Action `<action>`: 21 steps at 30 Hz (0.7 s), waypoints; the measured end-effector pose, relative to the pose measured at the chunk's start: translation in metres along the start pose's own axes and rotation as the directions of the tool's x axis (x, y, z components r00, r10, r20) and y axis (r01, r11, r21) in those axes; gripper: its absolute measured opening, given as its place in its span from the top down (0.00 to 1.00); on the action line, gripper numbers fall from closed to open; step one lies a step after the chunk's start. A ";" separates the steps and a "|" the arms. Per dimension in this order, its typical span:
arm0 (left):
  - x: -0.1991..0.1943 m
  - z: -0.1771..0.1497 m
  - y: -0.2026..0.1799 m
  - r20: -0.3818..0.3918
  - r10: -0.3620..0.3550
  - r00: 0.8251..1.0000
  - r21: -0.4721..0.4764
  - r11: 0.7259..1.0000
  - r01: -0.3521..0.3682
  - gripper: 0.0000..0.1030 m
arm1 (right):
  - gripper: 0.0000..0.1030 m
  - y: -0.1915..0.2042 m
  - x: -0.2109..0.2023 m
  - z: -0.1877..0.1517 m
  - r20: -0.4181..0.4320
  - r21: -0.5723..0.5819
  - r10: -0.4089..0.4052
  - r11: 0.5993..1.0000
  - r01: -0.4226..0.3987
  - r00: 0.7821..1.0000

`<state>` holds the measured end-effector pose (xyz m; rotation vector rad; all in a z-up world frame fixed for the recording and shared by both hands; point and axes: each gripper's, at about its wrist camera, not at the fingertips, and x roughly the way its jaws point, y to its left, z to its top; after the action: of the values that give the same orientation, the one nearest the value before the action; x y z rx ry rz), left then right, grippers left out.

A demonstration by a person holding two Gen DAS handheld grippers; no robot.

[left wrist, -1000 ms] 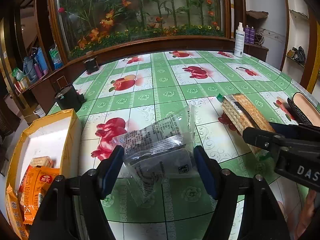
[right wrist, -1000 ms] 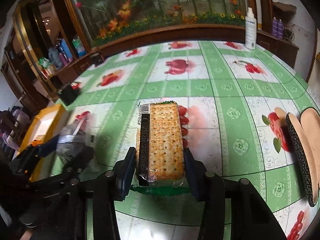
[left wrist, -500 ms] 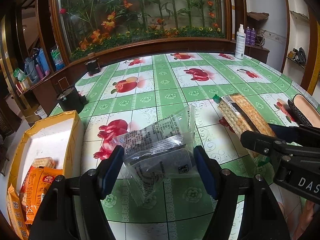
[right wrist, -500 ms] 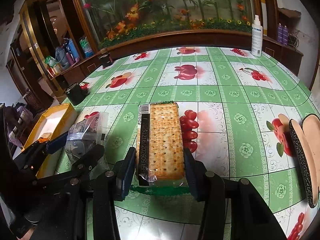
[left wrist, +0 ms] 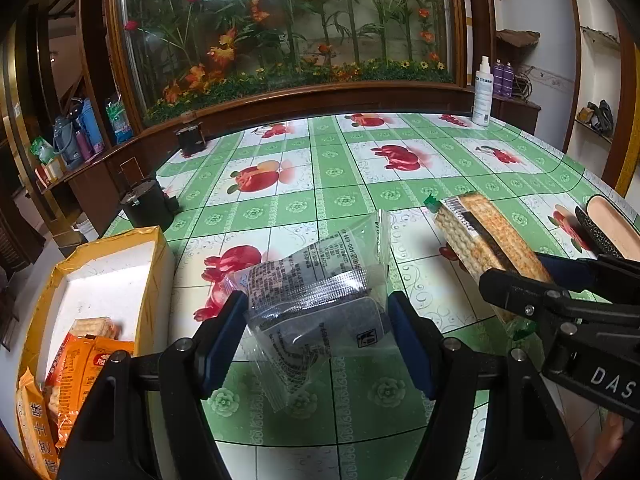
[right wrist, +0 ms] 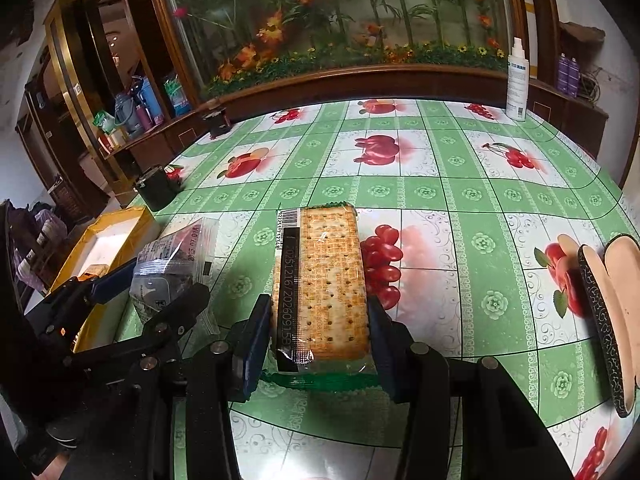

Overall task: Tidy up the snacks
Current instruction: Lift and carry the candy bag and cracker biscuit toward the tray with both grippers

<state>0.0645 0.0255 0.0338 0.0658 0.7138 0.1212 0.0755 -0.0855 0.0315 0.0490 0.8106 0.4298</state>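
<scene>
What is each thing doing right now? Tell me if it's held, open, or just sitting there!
Left gripper: shut on the clear snack bag.
Clear snack bag: sealed, held above the table.
Right gripper: shut on the cracker pack.
Cracker pack: sealed, held flat.
Yellow box: open, snacks inside.
Orange snack packs: lying in the box.
Spray bottle: upright, capped.

Your desk point(left wrist: 344, 200) wears a green-checked fruit-print cloth. Beyond it you face a dark wood-framed glass case point(left wrist: 280, 28) of artificial flowers, with cluttered wooden shelves point(right wrist: 80, 132) left and a white wall point(left wrist: 536, 20) right.
</scene>
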 end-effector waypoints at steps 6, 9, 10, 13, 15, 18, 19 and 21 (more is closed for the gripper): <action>-0.003 0.001 0.000 0.012 0.004 1.000 -0.002 1.000 -0.004 0.31 | 0.52 0.002 -0.001 0.000 0.008 -0.009 0.002 1.000 -0.002 1.000; -0.003 0.001 0.000 0.016 0.007 1.000 -0.003 1.000 -0.007 0.31 | 0.52 0.003 -0.001 0.001 0.010 -0.013 0.002 1.000 -0.002 1.000; -0.004 0.001 0.000 0.017 0.008 1.000 -0.004 1.000 -0.008 0.31 | 0.52 0.003 -0.002 0.000 0.011 -0.012 0.002 1.000 -0.002 1.000; -0.004 0.001 -0.001 0.020 0.010 1.000 -0.006 1.000 -0.010 0.31 | 0.51 0.003 -0.002 0.000 0.014 -0.015 0.004 1.000 -0.004 1.000; -0.004 0.002 0.000 0.022 0.012 1.000 -0.008 1.000 -0.011 0.31 | 0.52 0.004 -0.002 0.000 0.014 -0.015 0.005 1.000 -0.005 1.000; -0.005 0.002 0.000 0.026 0.015 1.000 -0.009 1.000 -0.015 0.31 | 0.52 0.004 -0.003 0.000 0.015 -0.018 0.006 1.000 -0.006 1.000; -0.005 0.002 0.000 0.028 0.017 0.999 -0.010 1.000 -0.017 0.31 | 0.52 0.004 -0.003 0.000 0.016 -0.018 0.007 1.000 -0.007 1.000; -0.005 0.003 0.000 0.031 0.019 0.999 -0.010 1.000 -0.019 0.31 | 0.52 0.005 -0.004 0.001 0.019 -0.019 0.007 1.000 -0.007 1.000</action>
<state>0.0624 0.0246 0.0393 0.0648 0.6818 0.1413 0.0722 -0.0827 0.0354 0.0381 0.7878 0.4434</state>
